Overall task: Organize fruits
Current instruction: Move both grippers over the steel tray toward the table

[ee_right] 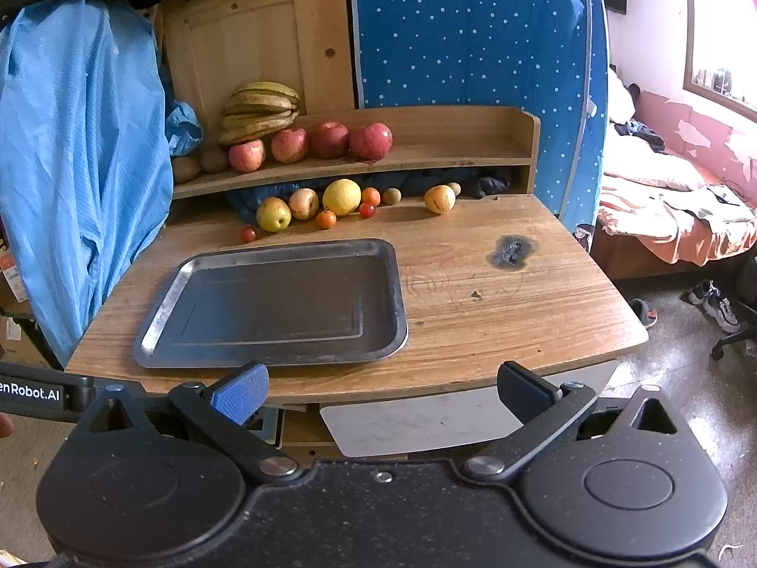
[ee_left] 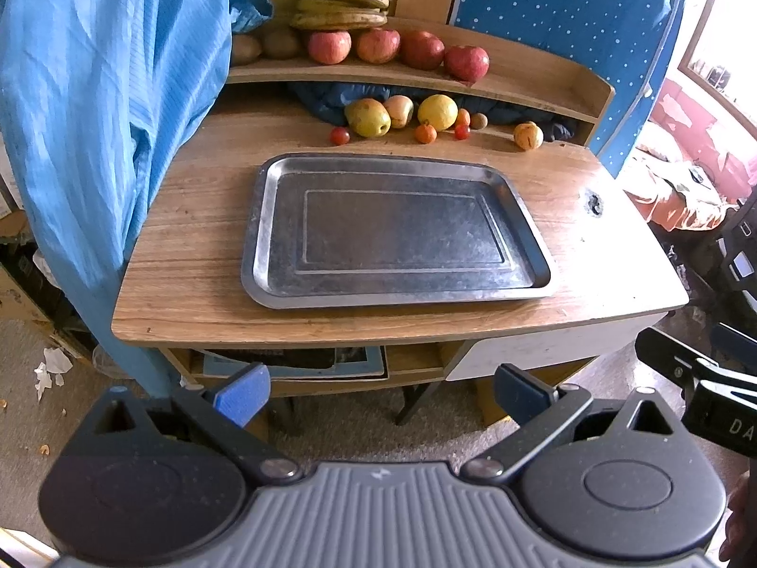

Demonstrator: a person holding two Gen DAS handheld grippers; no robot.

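An empty metal tray (ee_left: 284, 236) (ee_right: 165, 326) lies on the wooden desk (ee_left: 189, 246) (ee_right: 497, 312). Behind it, at the desk's back, lie several loose fruits: a yellow-green pear (ee_left: 368, 117) (ee_right: 273, 214), a lemon-yellow fruit (ee_left: 437, 112) (ee_right: 341, 196), small tomatoes (ee_left: 339, 135) (ee_right: 248, 235) and small oranges (ee_left: 425, 133) (ee_right: 326, 219). On the shelf above sit red apples (ee_left: 421, 49) (ee_right: 370, 140) and a bunch of bananas (ee_left: 343, 0) (ee_right: 260, 111). My left gripper (ee_left: 381, 390) and right gripper (ee_right: 381, 390) are both open and empty, held in front of the desk's near edge.
A blue cloth (ee_left: 109, 118) (ee_right: 80, 165) hangs at the desk's left. A blue dotted panel (ee_right: 473, 33) stands behind the shelf. A burn mark (ee_right: 513, 250) is on the desk's right part. A bed (ee_right: 672, 208) and shoes (ee_right: 714, 305) are to the right.
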